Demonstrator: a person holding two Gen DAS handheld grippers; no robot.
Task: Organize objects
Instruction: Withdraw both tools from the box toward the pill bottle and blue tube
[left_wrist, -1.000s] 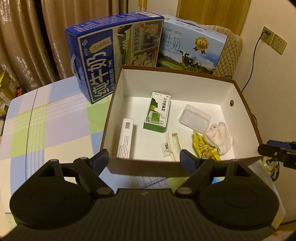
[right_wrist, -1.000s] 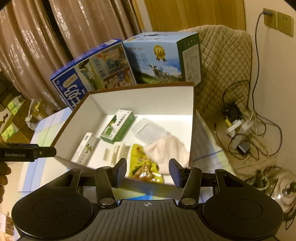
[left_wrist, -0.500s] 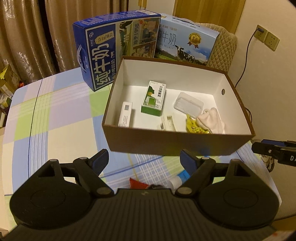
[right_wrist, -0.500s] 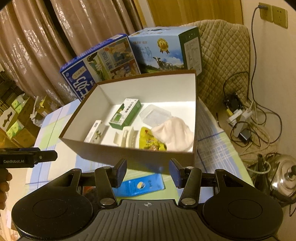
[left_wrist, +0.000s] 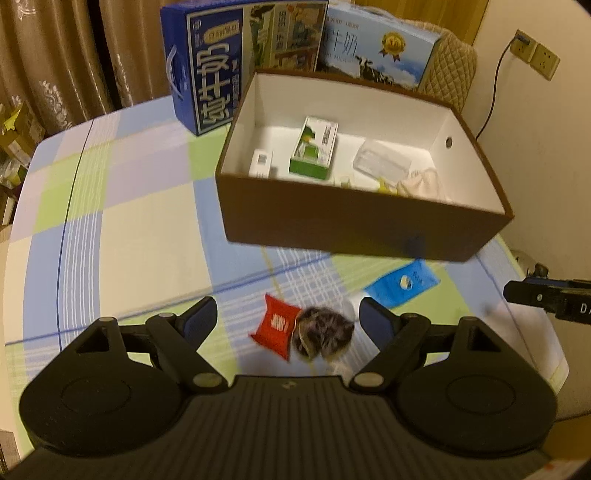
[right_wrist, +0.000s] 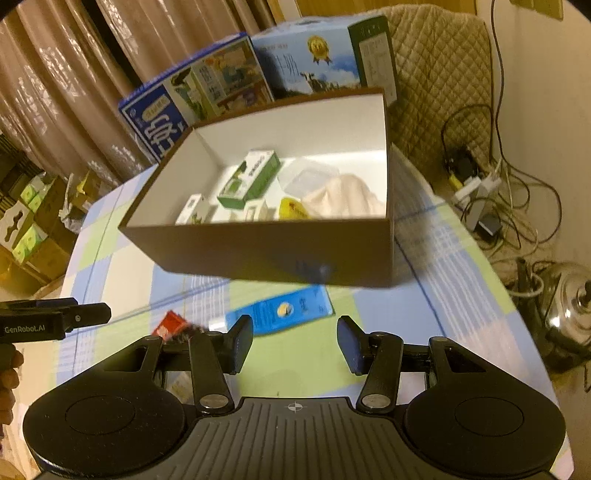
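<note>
**A:** Starting at the left, what do we have on the checked tablecloth (left_wrist: 147, 221)?

**B:** Our left gripper (left_wrist: 288, 314) hangs above the cloth with its jaws spread wide and nothing between them. Just ahead of it lie a red packet (left_wrist: 276, 326) and, touching the packet's right edge, a dark mottled round object (left_wrist: 323, 330) — too blurred for us to name.

**A:** And moving right?

**B:** A blue packet (left_wrist: 404, 282) lies flat on the cloth, near the front wall of the brown box (left_wrist: 362, 229). From the right wrist view the same blue packet (right_wrist: 282, 310) sits just beyond our right gripper (right_wrist: 295, 345), whose jaws are also wide apart and empty.

**A:** What do we see inside the box?

**B:** Left to right: a small white carton (left_wrist: 261, 162), a green-and-white carton (left_wrist: 314, 147), a clear plastic tray (left_wrist: 382, 162), a yellow wrapper (right_wrist: 291, 208) half hidden by the near wall, and a pale cloth (right_wrist: 345, 199) against the right side. The box interior is white — its open top faces us.

**A:** Behind it?

**B:** Two milk cartons stand at the far edge of the table: a dark blue one (left_wrist: 221, 62) on the left, a light blue one (left_wrist: 380, 48) on the right. At the far left of the right wrist view we glimpse the person's hand (right_wrist: 9, 369) on the left gripper's handle.
</note>
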